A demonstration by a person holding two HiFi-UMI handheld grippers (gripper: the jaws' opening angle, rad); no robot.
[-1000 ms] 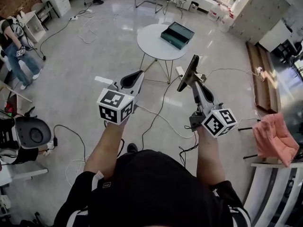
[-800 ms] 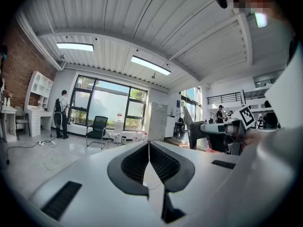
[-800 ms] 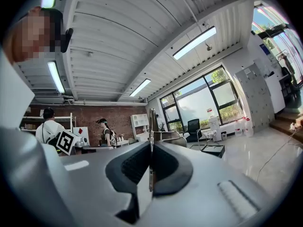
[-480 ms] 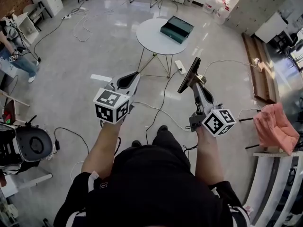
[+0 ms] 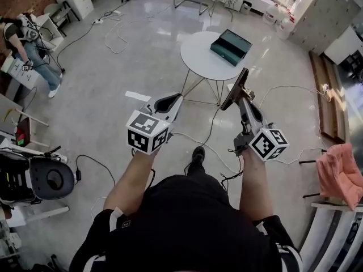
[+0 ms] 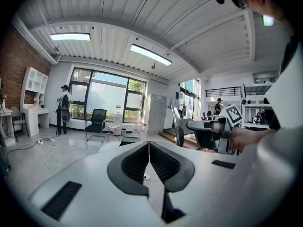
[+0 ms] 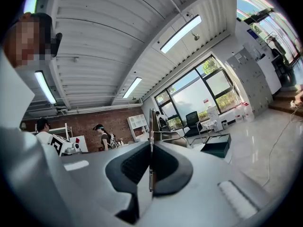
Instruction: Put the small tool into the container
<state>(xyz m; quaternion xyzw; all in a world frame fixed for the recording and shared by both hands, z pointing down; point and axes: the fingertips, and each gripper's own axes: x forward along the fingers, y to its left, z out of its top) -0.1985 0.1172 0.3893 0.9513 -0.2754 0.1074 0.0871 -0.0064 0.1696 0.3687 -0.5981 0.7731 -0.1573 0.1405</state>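
We held the left tool (image 5: 168, 102) out over the floor (image 5: 113, 67), its jaws pressed together with nothing between them. The right tool (image 5: 243, 94) was clamped tight on a thin flat blade (image 5: 235, 88), gripped near its lower end so that most of its length stuck out past the jaw tips, tilted up and leaning towards the left tool. The open green box (image 5: 231, 46) sat at the far right edge of the round white desk (image 5: 198, 55), ahead of both tools and well apart from the blade. Cables (image 5: 113, 33) trailed across the floor round the desk, and a pink cloth (image 5: 337, 171) lay off to our right.
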